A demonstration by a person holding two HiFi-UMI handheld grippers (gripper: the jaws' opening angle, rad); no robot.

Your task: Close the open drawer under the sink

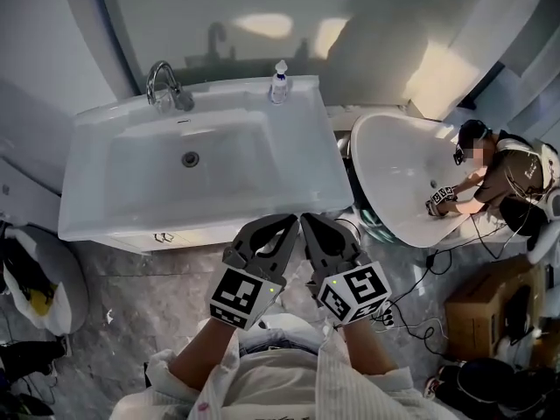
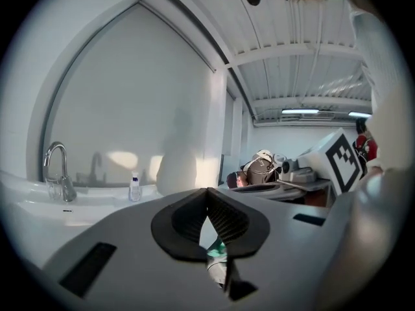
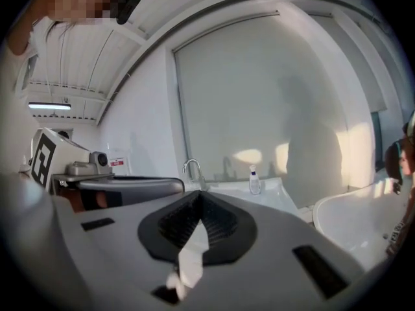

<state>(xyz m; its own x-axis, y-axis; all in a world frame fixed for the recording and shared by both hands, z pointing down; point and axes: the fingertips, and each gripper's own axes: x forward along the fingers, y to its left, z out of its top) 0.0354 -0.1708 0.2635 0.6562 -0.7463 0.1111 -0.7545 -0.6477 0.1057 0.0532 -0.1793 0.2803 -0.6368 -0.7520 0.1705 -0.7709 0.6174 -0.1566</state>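
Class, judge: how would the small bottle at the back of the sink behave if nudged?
The bottle is slim and tall for its base, so a nudge near the top would probably tip it. It looks like small plastic, so likely light. The sink rim under it looks glossy, so it might skid.

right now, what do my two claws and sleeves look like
Both the left claw and right claw are grey with black ribbed pads. Each carries a cube of black-and-white square markers, with a small green light. The sleeves are pale, loose fabric.
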